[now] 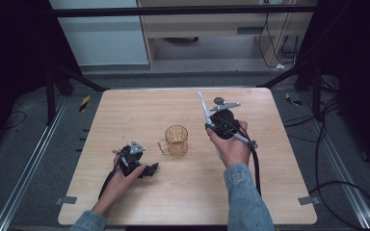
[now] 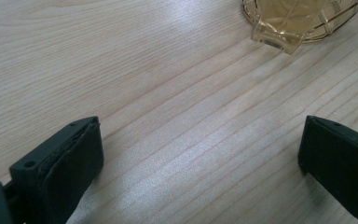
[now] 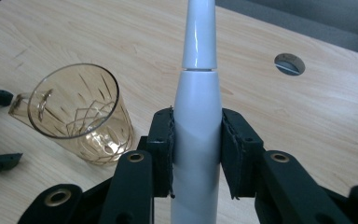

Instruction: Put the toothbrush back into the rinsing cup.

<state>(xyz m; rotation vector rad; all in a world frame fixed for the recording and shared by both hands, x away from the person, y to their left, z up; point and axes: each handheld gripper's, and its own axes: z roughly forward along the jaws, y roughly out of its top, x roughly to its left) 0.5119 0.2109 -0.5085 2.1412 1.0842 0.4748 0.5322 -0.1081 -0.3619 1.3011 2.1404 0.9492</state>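
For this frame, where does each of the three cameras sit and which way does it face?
High view: above the person's side, looking forward and down on the wooden table; both forearms and hands enter from below.
Left gripper view: rides the left gripper, looking along its open jaws at the tabletop and the amber glass mug.
Right gripper view: rides the right gripper, shut on a white electric toothbrush.
Shared: all three show the mug.

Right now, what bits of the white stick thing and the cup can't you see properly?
- White toothbrush-like handle: its tip is cut off by the top edge of the right gripper view; in the high view it is too small to tell what the head is.
- Its lower end: hidden behind the right gripper and the hand.
- Amber glass mug: cut off by the top edge of the left gripper view.
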